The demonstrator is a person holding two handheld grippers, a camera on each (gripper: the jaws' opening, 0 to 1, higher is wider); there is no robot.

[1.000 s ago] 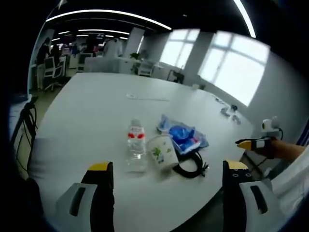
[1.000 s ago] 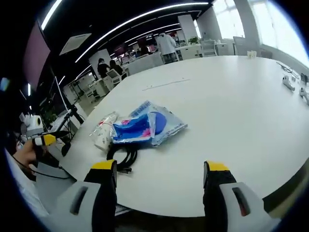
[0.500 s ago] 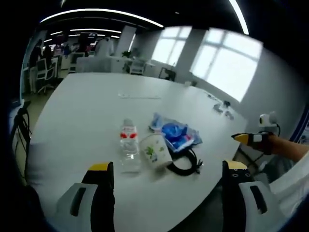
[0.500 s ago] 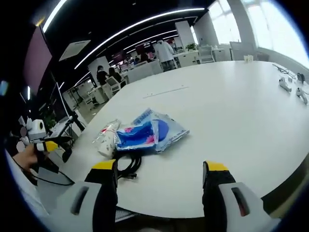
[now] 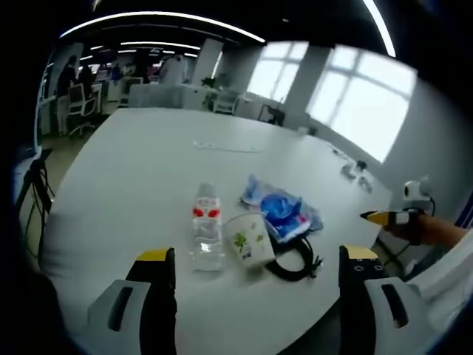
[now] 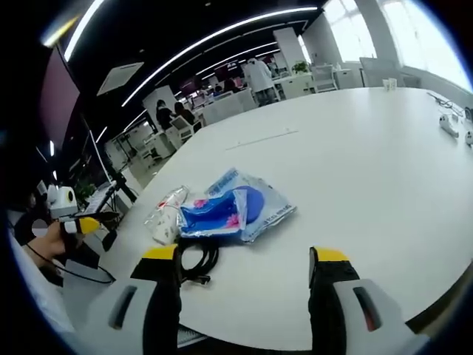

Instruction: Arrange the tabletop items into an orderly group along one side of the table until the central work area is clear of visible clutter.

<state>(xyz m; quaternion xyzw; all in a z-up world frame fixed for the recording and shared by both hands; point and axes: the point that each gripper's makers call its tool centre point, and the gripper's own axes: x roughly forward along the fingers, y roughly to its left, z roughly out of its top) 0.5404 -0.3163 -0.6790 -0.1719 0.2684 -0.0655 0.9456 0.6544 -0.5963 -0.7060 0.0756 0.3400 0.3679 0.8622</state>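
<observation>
On the white table [image 5: 133, 170] lie a clear water bottle [image 5: 206, 229] with a red label, a paper cup [image 5: 249, 239] on its side, a blue snack bag [image 5: 284, 212] and a coiled black cable [image 5: 295, 260], all bunched near the table's edge. My left gripper [image 5: 251, 262] is open, short of the pile. In the right gripper view the same bag [image 6: 233, 207], cup [image 6: 164, 224], bottle [image 6: 164, 203] and cable [image 6: 196, 260] sit ahead and left of my open right gripper [image 6: 244, 259]. Each gripper's yellow tip [image 5: 384, 218] [image 6: 85, 224] appears at the edge of the other's view.
A thin white strip [image 5: 225, 147] lies mid-table and small white devices [image 6: 451, 122] sit at the far edge. Behind the table are office desks, chairs [image 5: 77, 103] and standing people [image 6: 259, 74]. Cables hang near the table's left side [image 5: 37, 192].
Both cameras shifted slightly; the pile sits a little lower in the left gripper view and nearer in the right gripper view. The items themselves have not moved.
</observation>
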